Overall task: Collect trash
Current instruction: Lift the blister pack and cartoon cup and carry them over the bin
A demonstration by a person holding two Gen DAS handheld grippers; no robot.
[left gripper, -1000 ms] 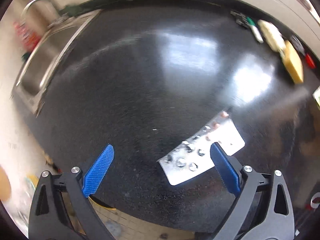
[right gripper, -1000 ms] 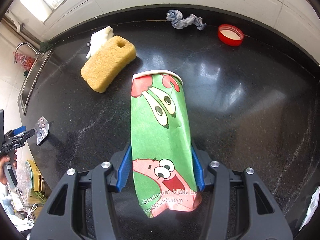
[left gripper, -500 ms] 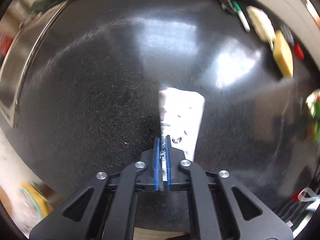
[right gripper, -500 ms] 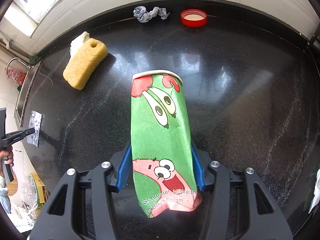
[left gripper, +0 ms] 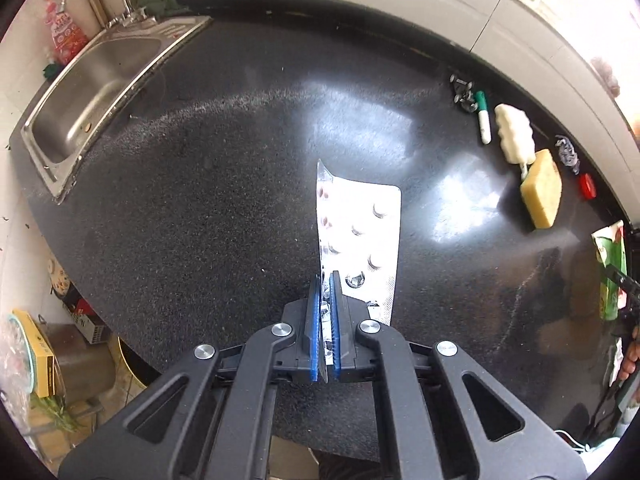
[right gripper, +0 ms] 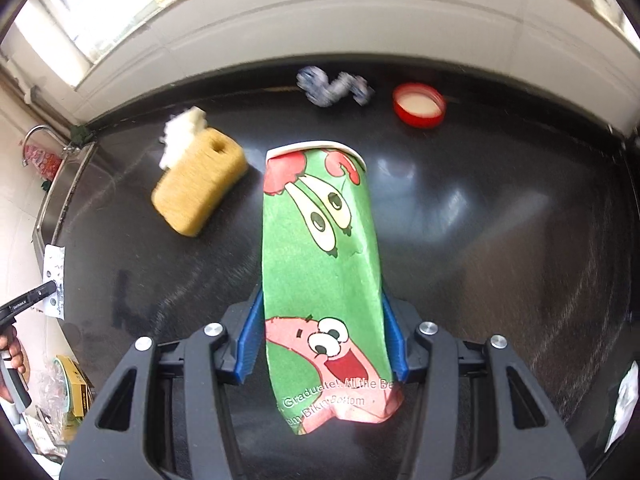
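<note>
My left gripper is shut on a silver pill blister pack and holds it above the black counter. My right gripper is shut on a crushed green cartoon paper cup, held above the counter. The cup also shows at the right edge of the left wrist view. The blister pack shows at the far left of the right wrist view. A crumpled blue-white wrapper and a red lid lie by the back wall.
A steel sink with a tap is at the counter's left end. A yellow sponge, a white scrubber and a green-white marker lie near the back. Boxes and bags sit below the front edge.
My left gripper closed on the blister pack, which lay on the counter, and lifted it; its view pulled back. My right gripper still holds the cup, and its view shifted over the counter.
</note>
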